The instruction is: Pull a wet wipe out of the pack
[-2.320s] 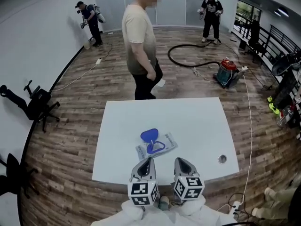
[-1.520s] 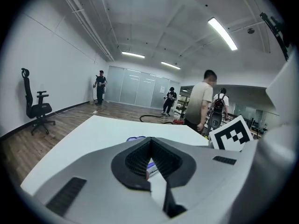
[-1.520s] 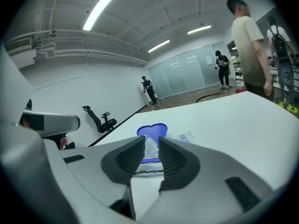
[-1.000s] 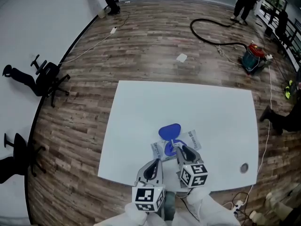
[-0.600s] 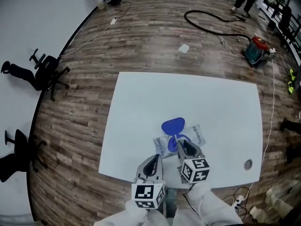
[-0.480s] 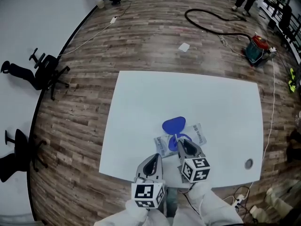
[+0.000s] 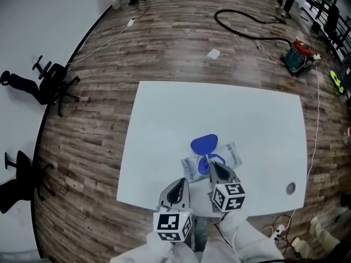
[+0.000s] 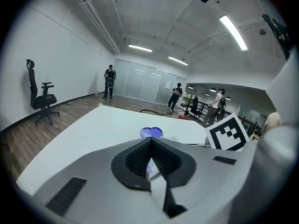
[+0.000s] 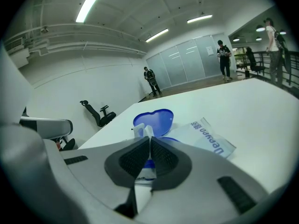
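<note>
The right gripper has been brought forward over the pack, which is left near the desk's front edge with its blue lid flipped open, and its jaws are pressed together just short of the white wipe tip, so the pull is judged not yet begun, while the left gripper is held back, likewise closed

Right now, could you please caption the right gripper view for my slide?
Right gripper pinching a white wipe at the open, blue-lidded pack on the table.
</note>
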{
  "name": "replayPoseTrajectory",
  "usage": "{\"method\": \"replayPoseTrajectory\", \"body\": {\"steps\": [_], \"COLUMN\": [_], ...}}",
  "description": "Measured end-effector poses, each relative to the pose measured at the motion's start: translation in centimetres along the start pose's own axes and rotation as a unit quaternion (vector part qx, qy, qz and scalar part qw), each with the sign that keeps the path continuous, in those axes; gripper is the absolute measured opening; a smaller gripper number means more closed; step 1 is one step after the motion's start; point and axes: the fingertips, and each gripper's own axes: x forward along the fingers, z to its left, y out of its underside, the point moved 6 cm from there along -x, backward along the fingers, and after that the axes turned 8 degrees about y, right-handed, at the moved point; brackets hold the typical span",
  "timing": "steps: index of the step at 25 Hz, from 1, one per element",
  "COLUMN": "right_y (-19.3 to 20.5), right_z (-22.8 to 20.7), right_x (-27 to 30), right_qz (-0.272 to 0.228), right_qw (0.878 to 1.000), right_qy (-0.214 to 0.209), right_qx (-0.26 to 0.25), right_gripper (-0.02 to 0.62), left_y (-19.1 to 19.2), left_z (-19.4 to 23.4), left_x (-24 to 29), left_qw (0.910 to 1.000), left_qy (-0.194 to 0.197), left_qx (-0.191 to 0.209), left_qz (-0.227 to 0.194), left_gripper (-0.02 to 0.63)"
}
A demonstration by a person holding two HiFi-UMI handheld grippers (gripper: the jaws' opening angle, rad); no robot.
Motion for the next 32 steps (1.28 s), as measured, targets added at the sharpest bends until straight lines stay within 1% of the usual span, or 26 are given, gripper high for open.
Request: {"method": "replayPoseTrajectory", "body": {"steps": [5, 11, 23, 32], "right_y": [-0.4, -1.6, -6.4, -8.6], "right_z": [0.4, 0.7, 1.9, 2.5], "right_x": [-0.5, -1.5, -4.7, -7.2], "right_qz": [-0.007, -0.021, -0.087, -0.120], "right_qw": [1.000, 1.000, 0.996, 0.992], "right_qy": [0.007, 0.021, 0.028, 0.029], "right_qx": [0.000, -0.004, -0.009, -0.011], "right_gripper": [0.015, 0.015, 0.014, 0.014], "left_y": [-0.4, -1.3, -3.1, -4.9], "left_z": [0.1, -0.4, -1.4, -2.3], "left_x": [-0.2, -0.1, -0.9, -2.0], "left_qw": [1.0000, 0.9996, 0.9982, 0.9964], "left_qy": [0.005, 0.024, 0.040, 0.048], "left_qx": [0.001, 0.009, 0.017, 0.031], "left_qz": [-0.002, -0.009, -0.042, -0.063], "left_gripper": [-0.002, -0.002, -0.002, -0.002]}}
